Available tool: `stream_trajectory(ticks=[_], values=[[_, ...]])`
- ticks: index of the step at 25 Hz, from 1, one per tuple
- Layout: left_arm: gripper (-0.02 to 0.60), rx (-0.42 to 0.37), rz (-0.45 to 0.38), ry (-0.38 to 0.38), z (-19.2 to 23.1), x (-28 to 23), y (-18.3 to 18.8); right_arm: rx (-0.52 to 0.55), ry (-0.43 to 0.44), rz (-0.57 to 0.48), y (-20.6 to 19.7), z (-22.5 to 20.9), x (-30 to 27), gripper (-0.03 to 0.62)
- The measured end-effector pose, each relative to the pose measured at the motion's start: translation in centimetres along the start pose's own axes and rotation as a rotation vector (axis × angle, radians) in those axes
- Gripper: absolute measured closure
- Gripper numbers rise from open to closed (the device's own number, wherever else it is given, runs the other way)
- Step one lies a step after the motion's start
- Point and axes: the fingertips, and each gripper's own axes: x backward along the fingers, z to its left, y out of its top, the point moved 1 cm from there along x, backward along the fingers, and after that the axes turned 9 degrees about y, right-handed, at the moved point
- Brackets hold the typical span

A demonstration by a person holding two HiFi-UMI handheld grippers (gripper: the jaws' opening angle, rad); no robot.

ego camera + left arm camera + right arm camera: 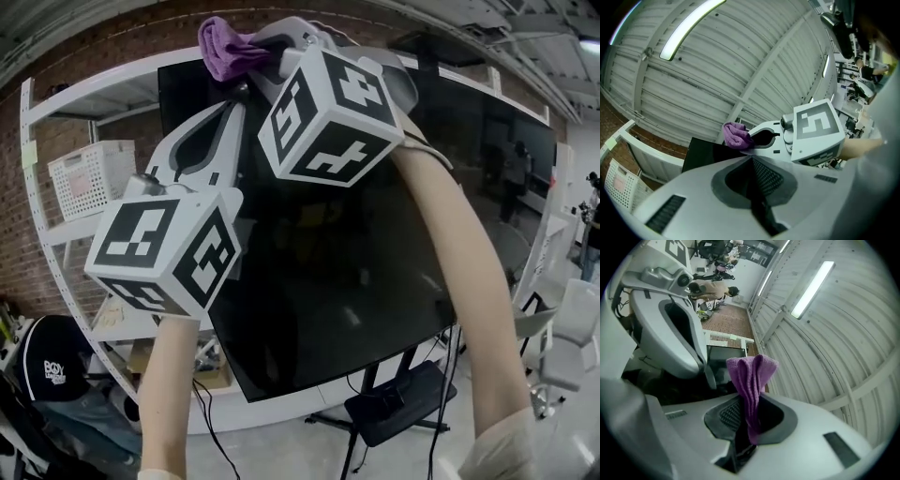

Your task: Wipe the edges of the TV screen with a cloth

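Note:
The big black TV screen [375, 253] stands on a floor stand. A purple cloth [225, 47] rests on its top edge near the top left corner, and my right gripper [267, 52] is shut on it. In the right gripper view the cloth [752, 376] sticks up out of the closed jaws, with the TV's top corner [724, 357] just beyond. My left gripper [236, 98] points up in front of the screen's upper left part, just below the right one. Its jaws are shut with nothing between them. In the left gripper view the cloth [737, 135] lies on the screen's top edge [705, 152].
A white shelf frame [56, 234] stands behind the TV, with a white basket [92, 178] on it. A black cap [52, 361] lies at the lower left. The stand's black base [398, 403] and cables are on the floor. A white chair [572, 337] is at the right.

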Motion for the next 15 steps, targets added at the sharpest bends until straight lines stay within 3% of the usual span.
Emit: stream_trajectory(ticks=[3,7,11,15], values=[[0.566,0.032,0.012,-0.002,-0.5,-0.7,-0.2,0.004,0.015,0.010,-0.4,0.0,0.0,0.531],[0.566,0.021,0.011,0.006,-1.6,-1.4,-0.6,0.039,0.002,0.034,-2.9,-0.1,1.0,0.531],[0.566,0.003,-0.003,0.011,-5.0,-3.1,-0.9,0.042,0.008,0.040,-6.6,-0.7,2.6,0.531],[0.566,0.046,-0.007,0.021,-9.2,-5.3,-1.6,0.077,0.045,0.044,-10.0,-1.0,4.2,0.531]])
